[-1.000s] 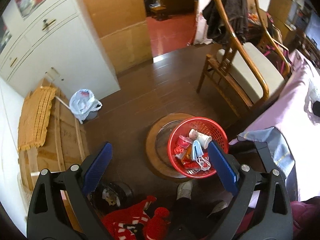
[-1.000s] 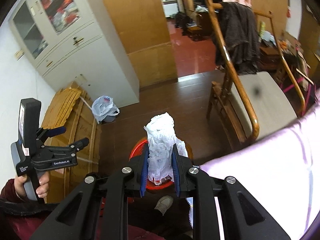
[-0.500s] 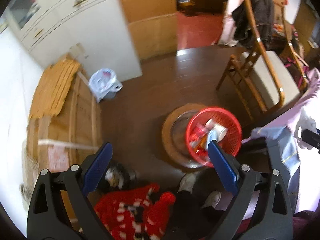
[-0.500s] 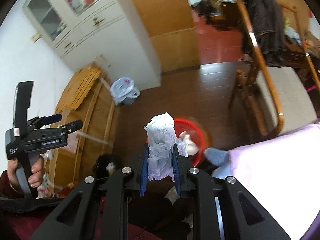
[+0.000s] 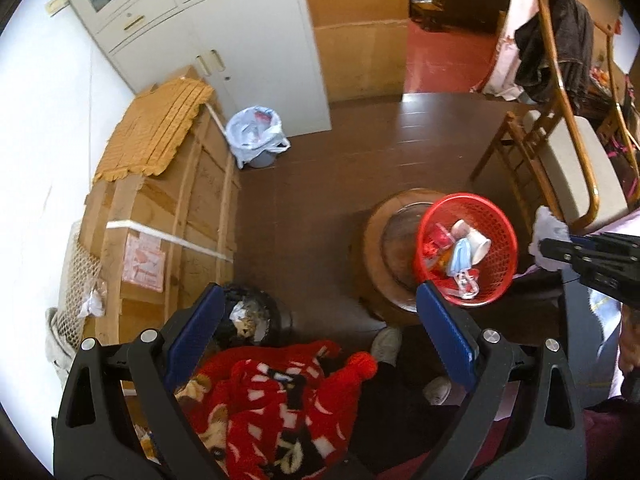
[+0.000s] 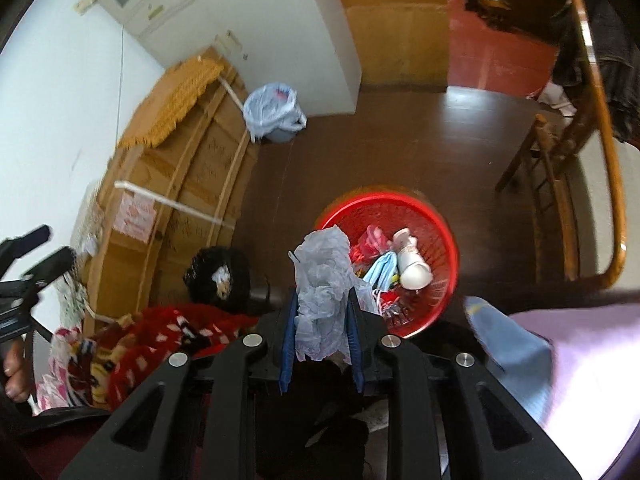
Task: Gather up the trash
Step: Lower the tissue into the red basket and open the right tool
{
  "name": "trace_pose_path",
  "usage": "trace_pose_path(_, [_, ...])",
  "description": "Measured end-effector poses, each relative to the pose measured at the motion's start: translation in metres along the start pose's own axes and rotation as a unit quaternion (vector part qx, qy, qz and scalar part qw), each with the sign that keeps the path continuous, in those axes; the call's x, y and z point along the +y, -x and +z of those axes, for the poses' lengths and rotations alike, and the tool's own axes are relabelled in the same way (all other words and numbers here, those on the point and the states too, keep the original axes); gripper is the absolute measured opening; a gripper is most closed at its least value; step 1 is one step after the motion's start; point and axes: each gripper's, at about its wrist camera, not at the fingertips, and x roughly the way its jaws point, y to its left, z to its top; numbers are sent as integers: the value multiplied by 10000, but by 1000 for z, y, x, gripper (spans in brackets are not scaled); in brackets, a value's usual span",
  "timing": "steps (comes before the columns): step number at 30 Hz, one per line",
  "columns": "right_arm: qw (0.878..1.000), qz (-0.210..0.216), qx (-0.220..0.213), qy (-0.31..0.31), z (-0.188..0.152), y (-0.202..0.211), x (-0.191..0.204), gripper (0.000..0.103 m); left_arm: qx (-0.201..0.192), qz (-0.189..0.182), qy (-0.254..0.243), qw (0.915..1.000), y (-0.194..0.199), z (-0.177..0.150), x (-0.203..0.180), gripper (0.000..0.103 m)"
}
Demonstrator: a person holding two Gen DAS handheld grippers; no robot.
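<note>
R claw (image 6: 322, 320): clamped on crumpled white tissue wad (image 6: 322, 276), blue pads pressed to both sides; wad sticks up past the tips. Claw sits near edge of red mesh basket (image 6: 444, 240), wad overlapping basket's near-left rim in R wrist view. In L wrist view the R claw shows at far right edge w/ white wad at its tip, right of the basket.

L claw (image 5: 316, 328): wide apart, nothing btwn pads; hangs above floor, near side of basket.

Basket contents: white paper cup (image 6: 412, 260) on its side, blue face mask (image 6: 380, 270), red wrappers (image 6: 370, 240). Basket rests on round wooden stool (image 5: 376, 240) w/ glass-like top.

Other items: dark wood floor (image 5: 340, 168); small bin w/ white plastic liner (image 5: 254, 136) far left by white cabinet (image 5: 240, 36); large cardboard crate (image 5: 160, 216) left, yellow mat on top; black round bin (image 5: 248, 316) near left; red patterned garment (image 5: 280, 400) near; wooden chair (image 5: 568, 152) right, dark jacket on backrest.
</note>
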Motion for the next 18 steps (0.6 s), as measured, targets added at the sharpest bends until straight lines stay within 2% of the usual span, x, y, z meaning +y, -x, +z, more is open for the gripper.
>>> trace_pose_path(7, [9983,9,574,-116,3,-73,5,24,247,62,152,9996,-16,-13,24,93])
trace_pose_path(14, [9960,-96,796,-391,9,-129,-2,25,373,145,160,9991,-37,-16,42,93])
trace_pose_path(18, [9947,-175,883,-489,15,-158,-8,30,463,82,183,9987,-52,-14,48,93])
